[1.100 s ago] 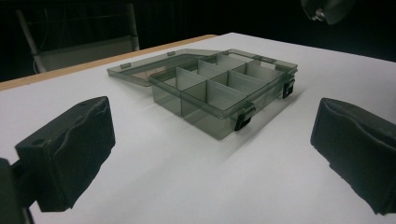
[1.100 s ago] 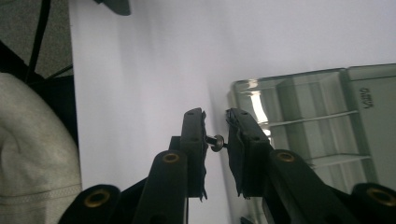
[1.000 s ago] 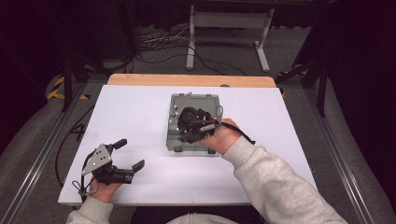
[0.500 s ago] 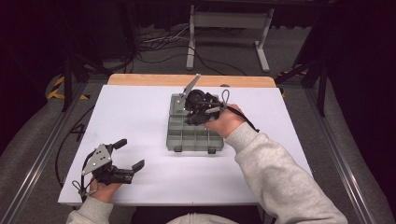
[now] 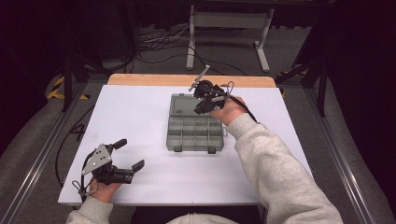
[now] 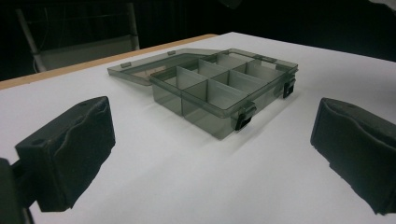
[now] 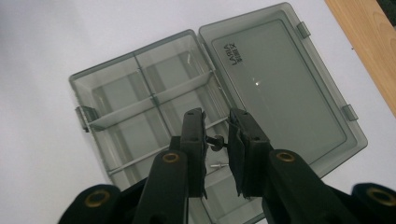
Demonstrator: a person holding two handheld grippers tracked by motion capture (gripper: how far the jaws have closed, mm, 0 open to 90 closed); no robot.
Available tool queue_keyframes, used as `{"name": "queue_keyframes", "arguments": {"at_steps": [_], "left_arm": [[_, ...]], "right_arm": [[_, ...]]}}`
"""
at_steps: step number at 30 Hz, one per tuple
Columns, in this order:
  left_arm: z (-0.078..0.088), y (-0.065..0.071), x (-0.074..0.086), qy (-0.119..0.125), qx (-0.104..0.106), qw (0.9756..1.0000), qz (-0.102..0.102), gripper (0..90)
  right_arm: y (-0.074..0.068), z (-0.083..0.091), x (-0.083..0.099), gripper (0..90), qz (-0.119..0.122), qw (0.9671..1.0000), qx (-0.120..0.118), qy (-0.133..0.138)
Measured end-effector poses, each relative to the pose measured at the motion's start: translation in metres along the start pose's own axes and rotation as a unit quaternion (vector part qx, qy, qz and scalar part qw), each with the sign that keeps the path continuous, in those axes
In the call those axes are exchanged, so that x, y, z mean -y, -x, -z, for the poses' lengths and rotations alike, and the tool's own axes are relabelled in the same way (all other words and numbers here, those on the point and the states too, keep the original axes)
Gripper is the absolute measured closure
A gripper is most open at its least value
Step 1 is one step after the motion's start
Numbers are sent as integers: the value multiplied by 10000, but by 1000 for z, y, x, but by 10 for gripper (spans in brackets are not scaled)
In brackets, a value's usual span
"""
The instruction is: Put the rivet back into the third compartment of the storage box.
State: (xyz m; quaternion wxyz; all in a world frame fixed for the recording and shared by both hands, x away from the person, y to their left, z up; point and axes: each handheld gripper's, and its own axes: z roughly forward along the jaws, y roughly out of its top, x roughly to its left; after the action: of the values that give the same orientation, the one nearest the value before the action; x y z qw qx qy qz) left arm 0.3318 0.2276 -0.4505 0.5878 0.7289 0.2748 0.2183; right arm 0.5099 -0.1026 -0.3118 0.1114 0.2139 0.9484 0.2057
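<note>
Smoke-grey plastic: organiser box (image 5: 195, 132), translucent, lies open at centre of the high view, on the white table (image 5: 140, 116).
Lid: lid (image 7: 280, 88) folded flat on the table, hinged to the tray's far edge; in the right gripper view it takes the upper right, raised lettering near its hinge edge.
Tray: divided into compartments by thin walls; two dark latches (image 6: 243, 116) on the near side, seen lower centre in the left gripper view.
Contents: small metal screw (image 7: 215, 141), seen in the gap between the right gripper's jaws at centre of the right gripper view; a second small metal piece (image 7: 215, 165) just below it. Whether the screw is pinched or lies in the tray below, cannot tell.
Right gripper: right gripper (image 5: 201, 103) above the far end of the box, upper centre of the high view, hand and grey sleeve (image 5: 275, 172) running in from lower right. Jaws drawn nearly together, narrow gap left.
Left gripper: left gripper (image 5: 130, 155) at lower left of the high view, well apart from the box, resting low over the table. Jaws spread wide, nothing between the pads (image 6: 70, 149); box in view beyond them.
Surroundings: wooden table edge (image 5: 187, 80) along the far side; dark floor with cables beyond.
</note>
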Motion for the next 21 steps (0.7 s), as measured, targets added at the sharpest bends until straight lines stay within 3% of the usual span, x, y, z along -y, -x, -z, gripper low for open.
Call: {"name": "queue_keyframes", "arguments": {"at_steps": [8, 21], "left_arm": [[0, 0, 0, 6, -4, 10000, 26, 3], [0, 0, 0, -6, 0, 10000, 37, 3]], "right_arm": [[14, -18, 9, 765, -217, 9997, -1, -94], [16, -44, 22, 765, -337, 9990, -101, -293]]}}
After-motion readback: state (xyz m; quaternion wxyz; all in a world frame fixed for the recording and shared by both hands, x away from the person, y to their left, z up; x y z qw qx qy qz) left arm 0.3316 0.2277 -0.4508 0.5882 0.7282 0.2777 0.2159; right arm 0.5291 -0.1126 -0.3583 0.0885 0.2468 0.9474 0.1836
